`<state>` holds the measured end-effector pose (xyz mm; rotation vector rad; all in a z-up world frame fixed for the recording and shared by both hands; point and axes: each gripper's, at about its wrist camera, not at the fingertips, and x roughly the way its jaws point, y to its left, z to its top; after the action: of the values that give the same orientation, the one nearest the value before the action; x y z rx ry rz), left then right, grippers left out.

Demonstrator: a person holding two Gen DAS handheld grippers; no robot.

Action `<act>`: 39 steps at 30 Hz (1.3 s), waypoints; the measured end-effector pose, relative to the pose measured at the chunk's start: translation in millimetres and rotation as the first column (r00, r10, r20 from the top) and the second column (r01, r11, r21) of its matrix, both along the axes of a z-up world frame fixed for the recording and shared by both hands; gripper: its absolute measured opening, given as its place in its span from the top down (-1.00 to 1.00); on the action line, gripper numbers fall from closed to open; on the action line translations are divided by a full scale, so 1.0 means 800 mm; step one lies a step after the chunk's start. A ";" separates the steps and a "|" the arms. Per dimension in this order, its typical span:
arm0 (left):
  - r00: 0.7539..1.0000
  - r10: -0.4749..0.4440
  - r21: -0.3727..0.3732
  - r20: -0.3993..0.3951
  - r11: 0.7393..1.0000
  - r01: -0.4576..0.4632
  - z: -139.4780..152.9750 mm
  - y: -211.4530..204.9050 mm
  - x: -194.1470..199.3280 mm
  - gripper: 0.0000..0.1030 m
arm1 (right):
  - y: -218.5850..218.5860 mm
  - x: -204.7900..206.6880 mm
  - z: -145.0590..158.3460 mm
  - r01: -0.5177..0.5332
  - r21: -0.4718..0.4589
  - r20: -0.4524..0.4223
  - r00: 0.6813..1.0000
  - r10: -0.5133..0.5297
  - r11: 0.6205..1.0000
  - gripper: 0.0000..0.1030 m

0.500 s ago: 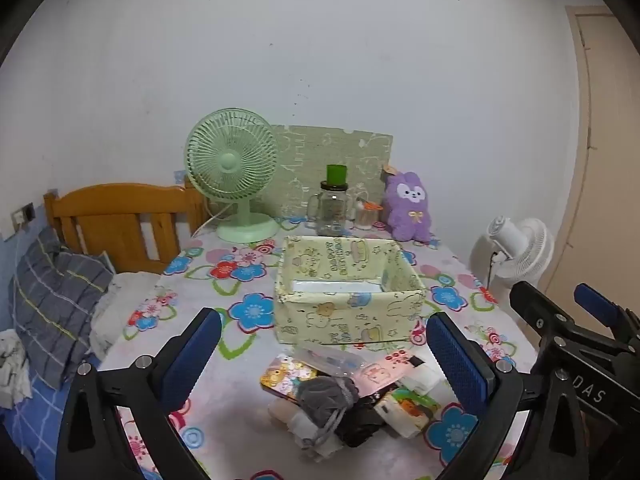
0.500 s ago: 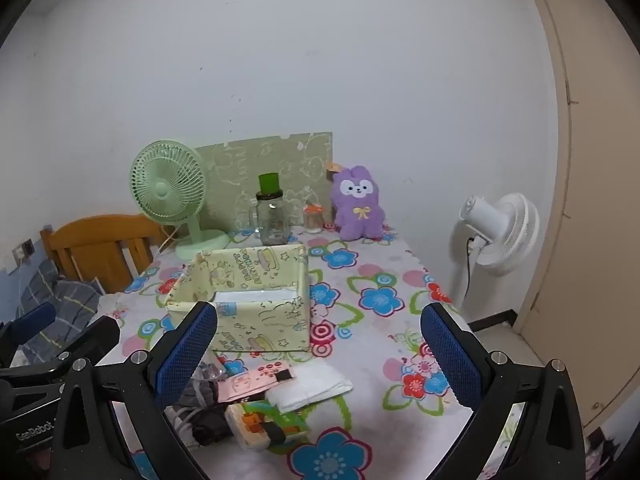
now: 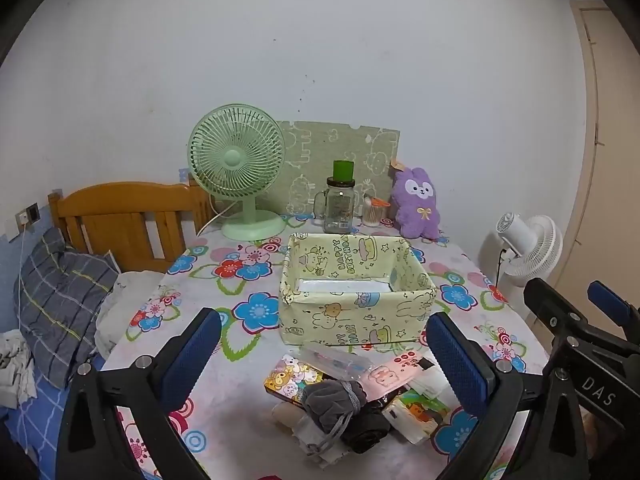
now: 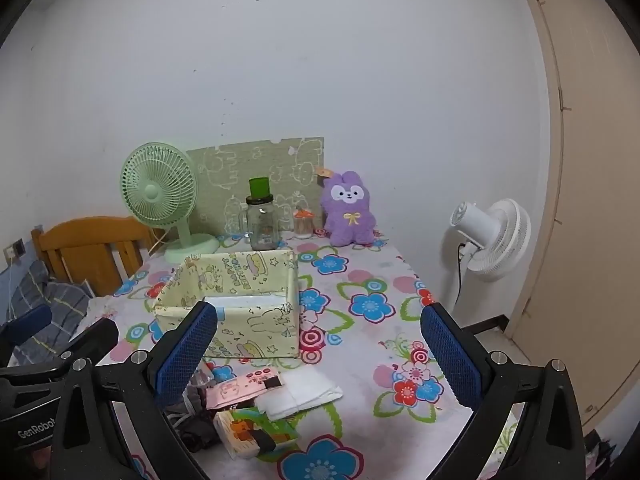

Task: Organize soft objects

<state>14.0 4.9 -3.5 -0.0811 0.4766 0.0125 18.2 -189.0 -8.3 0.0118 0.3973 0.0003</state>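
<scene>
**Both grippers wide open over the pile**

On the far left, a grey plaid pillow (image 3: 60, 292) on the bed, then the green fan (image 3: 238, 168) at the back of the flowered table (image 3: 248, 312). Left gripper (image 3: 324, 354) hangs above the near edge, jaws spread full, nothing between them. Right below it sits the heap of soft things: a grey drawstring pouch (image 3: 334, 398), a pink packet (image 3: 394, 370), a folded white cloth (image 4: 298, 394). Behind them the yellow fabric box (image 3: 354, 294). Right gripper (image 4: 318, 354) is just as wide, empty too. Purple plush (image 4: 348, 210) stands at the back by the wall, white fan (image 4: 494, 240) beyond the table's edge.
</scene>
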 end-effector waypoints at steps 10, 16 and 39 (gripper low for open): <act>1.000 0.019 0.009 0.010 1.000 -0.019 -0.004 -0.004 -0.001 -0.98 | 0.008 -0.007 -0.004 -0.005 -0.003 0.027 1.000 0.005 1.000 -0.99; 1.000 0.024 0.013 0.005 1.000 -0.024 -0.005 -0.005 0.001 -0.96 | 0.008 -0.008 -0.003 -0.009 0.001 0.028 1.000 0.009 1.000 -0.99; 1.000 0.025 0.013 0.004 1.000 -0.025 -0.004 -0.005 0.001 -0.89 | 0.008 -0.009 0.000 -0.025 0.005 0.030 0.999 0.025 1.000 -0.99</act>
<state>15.0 1.1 -6.8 -0.0745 0.4717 0.0401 11.2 -183.0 -8.5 0.0123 0.3676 0.0259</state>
